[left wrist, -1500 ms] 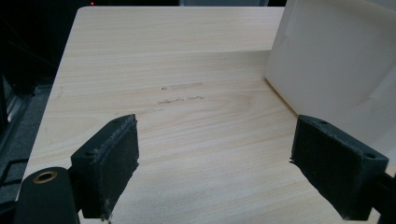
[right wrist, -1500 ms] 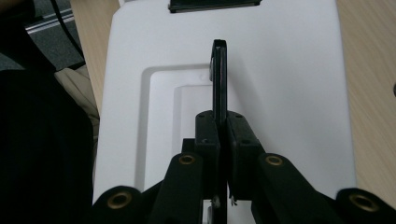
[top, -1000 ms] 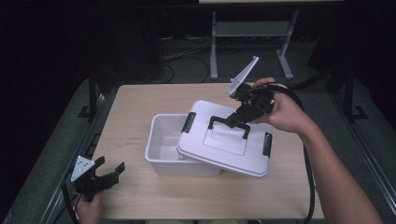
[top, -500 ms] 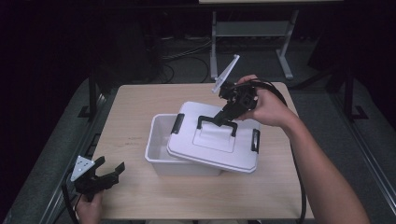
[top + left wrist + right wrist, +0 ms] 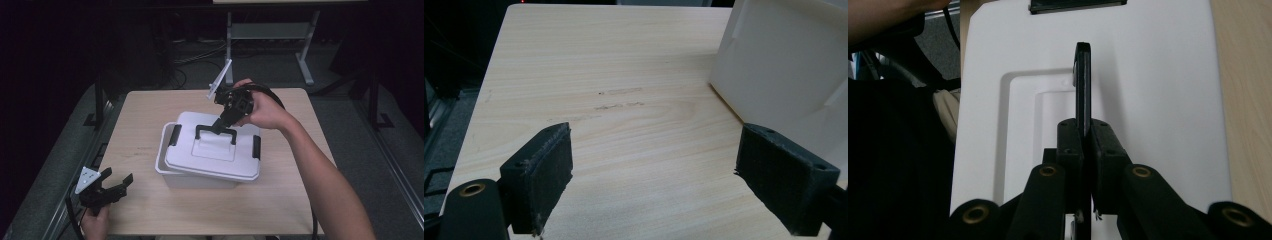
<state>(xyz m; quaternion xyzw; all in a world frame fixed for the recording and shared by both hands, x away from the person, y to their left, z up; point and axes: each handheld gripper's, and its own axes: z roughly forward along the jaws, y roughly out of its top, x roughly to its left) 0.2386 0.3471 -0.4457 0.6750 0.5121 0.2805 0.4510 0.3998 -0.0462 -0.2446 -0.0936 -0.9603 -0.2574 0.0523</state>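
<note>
1. counting: 1 white storage box (image 5: 172, 175), 1 white lid (image 5: 212, 150), 1 black carry handle (image 5: 216, 131) on the lid, 2 black side clips on the lid w/ one at the left end (image 5: 175, 135) and one at the right end (image 5: 256, 147), 2 grippers, 1 wooden table (image 5: 145, 125).
2. right gripper (image 5: 219, 126) is reaching in from the far right side in the high view, jaws pinching tight on the carry handle. in the right gripper view the two pads (image 5: 1070, 145) are pressing flat on the thin black handle bar (image 5: 1083, 85), no gap showing.
3. lid is sitting mid-table, over the box but skewed: near-left corner of the box is peeking out under it, so the lid isn't lying square on the rim. can't tell if it's resting on the box or hanging just above.
4. lid's long axis is running left to right across the table, tilted a bit so its right end is lying nearer the person. top face is pointing up, handle standing up off it, handle bar running along the same long axis.
5. left gripper (image 5: 116, 183) is sitting at the near-left corner of the table, well apart from the box, jaws spread wide w/ nothing between. in the left gripper view both pads (image 5: 549, 165) are framing bare wood, and the box wall (image 5: 774, 75) is showing at the right.
</note>
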